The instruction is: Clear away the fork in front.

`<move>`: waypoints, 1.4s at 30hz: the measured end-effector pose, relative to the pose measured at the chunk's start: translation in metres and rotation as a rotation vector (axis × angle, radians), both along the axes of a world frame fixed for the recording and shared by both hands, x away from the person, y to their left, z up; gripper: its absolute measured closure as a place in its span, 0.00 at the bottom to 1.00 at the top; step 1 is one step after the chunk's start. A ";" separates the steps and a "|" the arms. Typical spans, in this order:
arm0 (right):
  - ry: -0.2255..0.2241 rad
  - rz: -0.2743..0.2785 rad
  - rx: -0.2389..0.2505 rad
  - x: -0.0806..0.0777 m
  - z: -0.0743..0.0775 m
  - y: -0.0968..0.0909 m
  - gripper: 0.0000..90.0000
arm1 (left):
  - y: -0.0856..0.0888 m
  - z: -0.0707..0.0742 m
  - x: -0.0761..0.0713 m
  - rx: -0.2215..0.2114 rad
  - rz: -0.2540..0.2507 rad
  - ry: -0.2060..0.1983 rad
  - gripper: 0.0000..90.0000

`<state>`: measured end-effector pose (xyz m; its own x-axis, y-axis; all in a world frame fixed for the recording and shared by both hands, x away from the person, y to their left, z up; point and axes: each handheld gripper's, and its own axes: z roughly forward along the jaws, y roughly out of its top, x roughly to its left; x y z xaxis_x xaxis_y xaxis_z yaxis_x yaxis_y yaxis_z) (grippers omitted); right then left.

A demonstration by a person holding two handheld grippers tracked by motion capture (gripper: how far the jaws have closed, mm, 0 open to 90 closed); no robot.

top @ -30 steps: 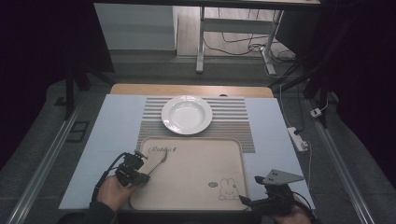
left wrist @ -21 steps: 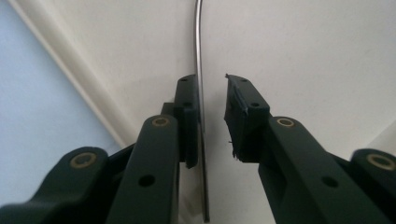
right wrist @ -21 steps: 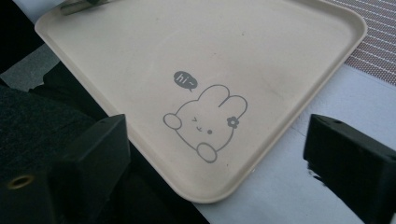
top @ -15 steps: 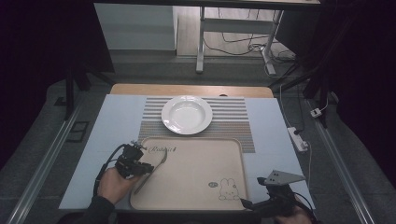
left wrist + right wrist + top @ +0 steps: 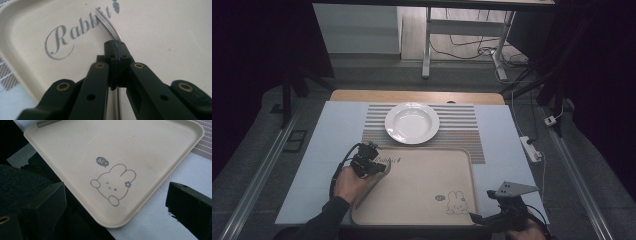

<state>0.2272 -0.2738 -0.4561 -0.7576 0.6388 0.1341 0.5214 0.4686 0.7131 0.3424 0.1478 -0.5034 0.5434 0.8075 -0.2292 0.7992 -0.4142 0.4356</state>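
Holding a thin metal utensil handle (image 5: 108, 25) – a spoon or fork, head hidden – the left gripper (image 5: 371, 162) has its jaws clamped shut on it over the "Rabbit" corner of the beige tray (image 5: 427, 200). Step in hand, by judgement: carrying cutlery off the tray; next, a steady lift toward the white plate (image 5: 412, 122) on the striped placemat (image 5: 459, 132). Right gripper (image 5: 507, 215) – jaws wide, holding nothing, at the tray's near right corner. Counter (image 5: 337, 125): pale blue sheet. Room: dark, cables on the floor.
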 end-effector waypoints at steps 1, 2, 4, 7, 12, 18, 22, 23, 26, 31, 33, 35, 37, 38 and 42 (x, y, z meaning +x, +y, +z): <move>0.001 0.002 -0.002 0.000 0.000 0.000 0.03 | -0.002 0.000 0.000 -0.001 -0.009 0.001 0.99; 0.002 0.005 -0.003 0.000 0.000 0.000 0.03 | -0.004 0.001 -0.001 -0.005 -0.018 0.003 0.99; 0.004 0.007 -0.006 0.000 0.000 0.001 0.04 | -0.010 0.001 -0.002 -0.019 -0.042 0.005 0.99; 0.003 0.009 -0.009 0.000 0.000 0.001 0.04 | -0.017 0.004 -0.006 -0.011 -0.068 -0.012 0.99; 0.012 0.014 -0.002 0.001 0.000 0.000 0.03 | -0.028 0.002 -0.010 -0.028 -0.127 -0.015 0.99; 0.016 0.020 -0.001 0.001 0.000 0.000 0.04 | -0.040 -0.010 -0.010 0.026 -0.141 -0.017 0.99; 0.012 0.030 -0.001 0.000 0.000 0.001 0.04 | -0.031 -0.010 -0.006 0.047 -0.098 -0.025 0.99; 0.012 0.031 -0.003 0.000 0.000 0.001 0.04 | -0.028 -0.010 -0.005 0.048 -0.087 -0.024 0.99; 0.012 0.035 -0.003 0.000 0.000 0.001 0.04 | -0.017 -0.010 -0.002 0.056 -0.048 -0.018 0.99; 0.019 0.036 -0.003 0.001 -0.001 0.001 0.04 | -0.002 -0.010 0.003 0.052 -0.001 0.001 0.99; 0.023 0.035 -0.001 0.001 -0.001 0.001 0.04 | 0.003 -0.010 0.004 0.056 0.011 0.005 0.99; 0.024 0.033 0.000 0.001 -0.001 0.001 0.04 | 0.007 -0.010 0.005 0.056 0.020 0.011 0.99; 0.025 0.034 0.000 0.001 -0.001 0.001 0.04 | 0.012 -0.010 0.006 0.057 0.029 0.015 0.99; 0.025 0.034 -0.001 0.001 -0.001 0.001 0.04 | 0.014 -0.010 0.006 0.056 0.034 0.016 0.99; 0.024 0.036 -0.004 0.001 -0.001 0.001 0.04 | 0.019 -0.010 0.007 0.053 0.045 0.020 0.99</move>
